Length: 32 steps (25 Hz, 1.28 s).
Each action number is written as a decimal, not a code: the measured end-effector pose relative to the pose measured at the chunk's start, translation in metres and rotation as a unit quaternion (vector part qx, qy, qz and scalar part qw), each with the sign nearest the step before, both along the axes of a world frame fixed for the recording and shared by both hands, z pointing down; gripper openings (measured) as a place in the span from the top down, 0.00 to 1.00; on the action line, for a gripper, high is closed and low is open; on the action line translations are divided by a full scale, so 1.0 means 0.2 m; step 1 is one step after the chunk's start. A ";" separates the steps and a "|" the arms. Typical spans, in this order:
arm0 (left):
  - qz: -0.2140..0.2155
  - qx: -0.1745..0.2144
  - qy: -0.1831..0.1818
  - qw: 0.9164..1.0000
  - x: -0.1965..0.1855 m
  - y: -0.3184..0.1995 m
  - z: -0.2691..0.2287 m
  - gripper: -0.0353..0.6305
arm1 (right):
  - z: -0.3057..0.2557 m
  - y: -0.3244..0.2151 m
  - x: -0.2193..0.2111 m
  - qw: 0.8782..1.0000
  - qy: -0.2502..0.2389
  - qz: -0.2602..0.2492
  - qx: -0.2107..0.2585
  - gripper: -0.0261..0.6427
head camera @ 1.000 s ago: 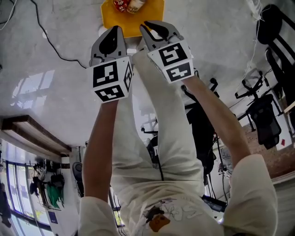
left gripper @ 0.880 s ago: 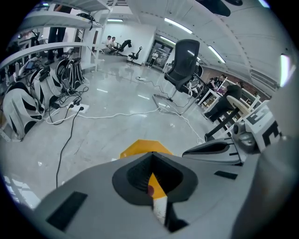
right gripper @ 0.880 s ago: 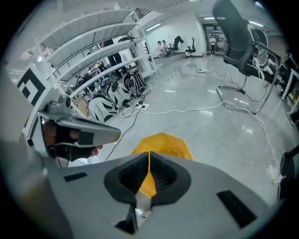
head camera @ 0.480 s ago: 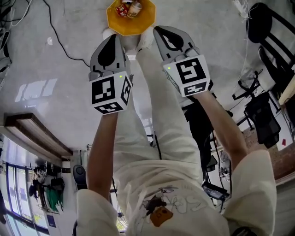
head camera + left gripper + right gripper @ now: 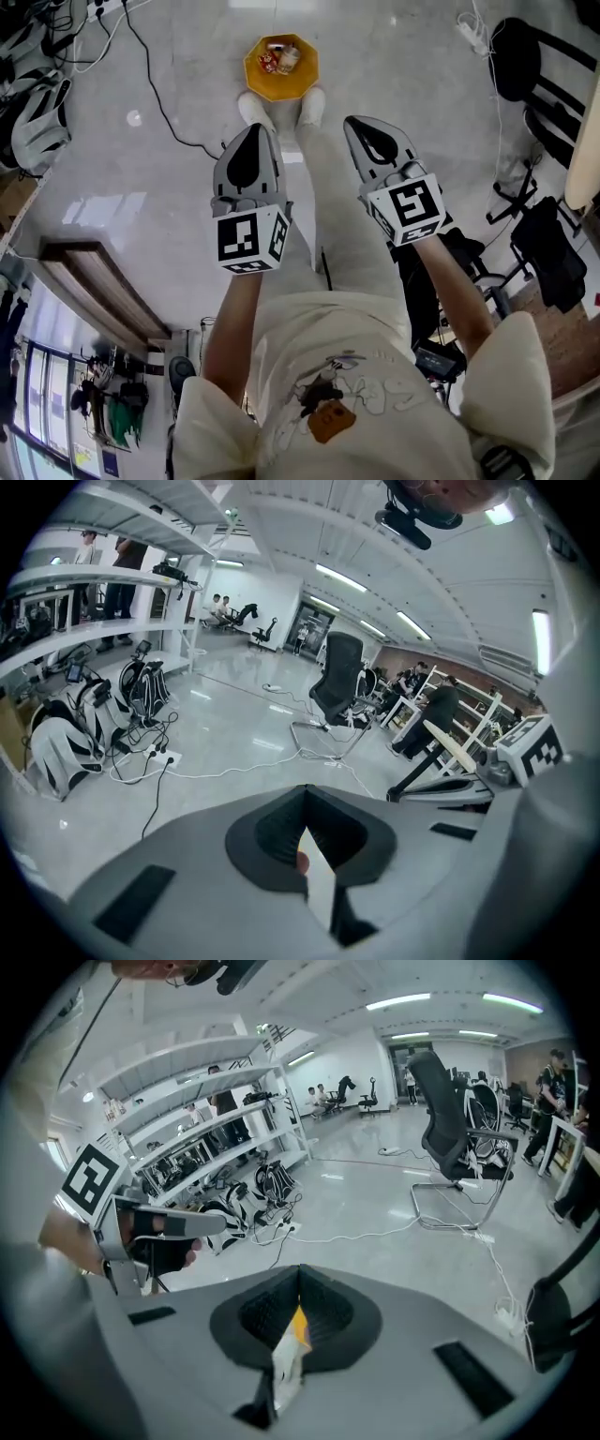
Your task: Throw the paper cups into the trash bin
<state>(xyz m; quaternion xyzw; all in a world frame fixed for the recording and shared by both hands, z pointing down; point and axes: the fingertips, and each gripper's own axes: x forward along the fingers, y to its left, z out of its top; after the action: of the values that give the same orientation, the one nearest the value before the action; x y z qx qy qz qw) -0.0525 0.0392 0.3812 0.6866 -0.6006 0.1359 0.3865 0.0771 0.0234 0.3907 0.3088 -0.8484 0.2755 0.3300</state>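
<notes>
The paper cups (image 5: 278, 61) lie inside the orange trash bin (image 5: 255, 81). I make out one with red print and one paler, leaning together on the bin's bottom. I see no other cup outside the bin, so I judge the task done or nearly so.

If one needed lifting again, I'd expect it to be very light, thin-walled and easy to crush. I would pinch gently across the rim, where the rolled edge is stiffest, rather than mid-wall.

Just on my side of the bin stand the person's two white shoes (image 5: 251, 111), toes almost touching it. The left gripper (image 5: 254, 131) hangs nearer me than the shoes and a little left of the bin. Its jaws are pressed together, with only a thin slit of floor (image 5: 169, 178) showing between them in its own view and nothing gripped. The right gripper (image 5: 362, 123) hangs to the bin's right, jaws likewise closed and empty, and a sliver of the bin's orange shows through its slit.

A black cable (image 5: 157, 92) snakes across the floor left of the bin. An office chair (image 5: 521, 62) stands well off to the bin's right.
</notes>
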 end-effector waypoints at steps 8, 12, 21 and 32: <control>0.043 0.046 -0.018 0.998 0.09 0.07 -0.56 0.94 | -0.55 0.09 -0.03 0.999 -0.028 0.026 0.039 0.95; 0.052 0.068 -0.021 0.996 0.10 0.11 -0.81 0.94 | -0.82 0.15 -0.03 0.997 -0.041 0.022 0.061 0.95; 0.075 0.100 -0.035 0.992 0.08 0.21 -1.21 0.94 | -1.32 0.27 -0.09 0.990 -0.057 -0.021 0.130 0.95; 0.071 0.168 -0.008 0.983 0.03 0.30 -1.74 0.94 | -1.78 0.39 -0.13 0.978 -0.102 -0.037 0.180 0.95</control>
<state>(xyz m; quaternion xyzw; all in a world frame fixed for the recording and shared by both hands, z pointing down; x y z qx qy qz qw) -0.0469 0.0999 0.0325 0.7816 -0.5675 0.0659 0.2504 0.0511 0.1016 0.0348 0.3017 -0.9243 0.1356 0.1903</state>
